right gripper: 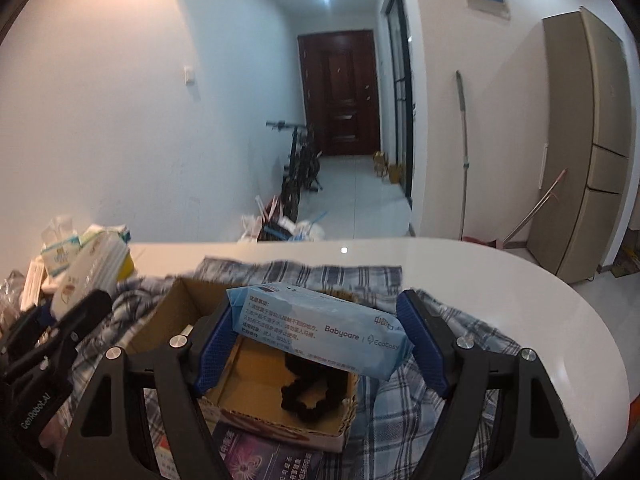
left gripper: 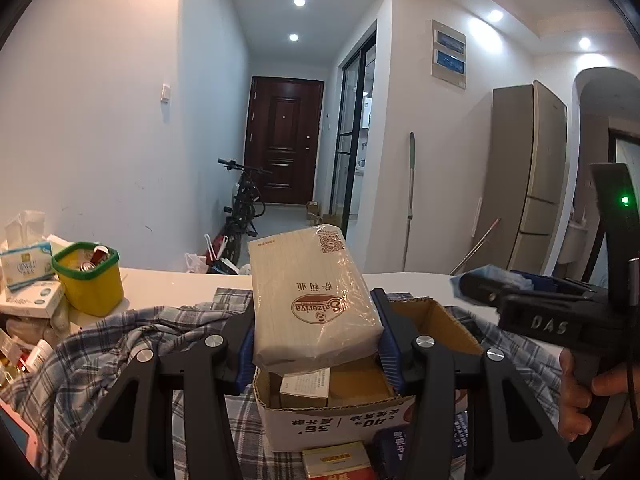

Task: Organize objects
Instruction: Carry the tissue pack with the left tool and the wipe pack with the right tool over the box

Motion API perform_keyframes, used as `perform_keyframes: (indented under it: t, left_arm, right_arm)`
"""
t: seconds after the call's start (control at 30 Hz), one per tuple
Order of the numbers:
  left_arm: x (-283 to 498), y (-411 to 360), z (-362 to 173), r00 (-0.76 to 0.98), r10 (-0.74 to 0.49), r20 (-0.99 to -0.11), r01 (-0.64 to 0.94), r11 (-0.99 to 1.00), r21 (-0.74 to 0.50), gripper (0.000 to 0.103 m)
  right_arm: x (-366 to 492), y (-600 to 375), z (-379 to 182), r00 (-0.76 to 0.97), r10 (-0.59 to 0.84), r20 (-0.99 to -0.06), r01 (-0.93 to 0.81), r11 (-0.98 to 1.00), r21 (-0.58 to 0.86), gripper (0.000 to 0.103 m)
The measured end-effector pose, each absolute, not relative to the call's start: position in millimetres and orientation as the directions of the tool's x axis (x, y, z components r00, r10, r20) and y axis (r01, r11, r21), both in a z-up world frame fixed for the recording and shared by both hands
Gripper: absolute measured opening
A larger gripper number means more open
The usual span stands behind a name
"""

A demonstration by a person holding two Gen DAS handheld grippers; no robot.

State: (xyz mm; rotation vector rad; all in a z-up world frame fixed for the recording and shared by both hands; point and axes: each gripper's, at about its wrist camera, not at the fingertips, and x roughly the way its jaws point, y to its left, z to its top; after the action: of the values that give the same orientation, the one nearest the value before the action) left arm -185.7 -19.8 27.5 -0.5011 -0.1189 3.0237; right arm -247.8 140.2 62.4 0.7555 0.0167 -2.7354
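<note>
My left gripper point(left gripper: 316, 340) is shut on a beige Saizeriya tissue pack point(left gripper: 312, 296) and holds it above an open cardboard box point(left gripper: 332, 420) with small cartons inside. My right gripper point(right gripper: 320, 344) is shut on a light blue Babycare wet-wipe pack point(right gripper: 320, 328), held over a second open cardboard box point(right gripper: 280, 392) that contains a black scrunchie point(right gripper: 312, 384). The right gripper body also shows at the right of the left wrist view point(left gripper: 560, 312), with the blue pack's end sticking out.
A plaid cloth point(right gripper: 420, 412) covers the white table point(right gripper: 520, 280). A yellow tub with a green rim point(left gripper: 90, 276) and tissue boxes point(left gripper: 26, 266) stand at the left. Small boxes point(left gripper: 336, 460) and a booklet point(right gripper: 256, 456) lie at the near edge.
</note>
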Motion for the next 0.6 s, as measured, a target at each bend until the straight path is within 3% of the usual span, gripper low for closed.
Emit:
perform_keyframes:
  t: [0.27, 0.6]
  left_arm:
    - [-190.1, -10.5, 19.0, -0.941, 0.051, -0.335, -0.041, -0.999, -0.036, 0.052]
    - [-193.8, -10.3, 14.9, -0.933, 0.057, -0.357, -0.047, -0.998, -0.036, 0.052]
  right_arm:
    - [-254.5, 128.6, 34.8, -0.750, -0.277, -0.601, 0.319, -0.947, 0.039, 0.077]
    - [-265.7, 128.7, 27.6, -0.740, -0.241, -0.628, 0.297, -0.955, 0.016, 0.077]
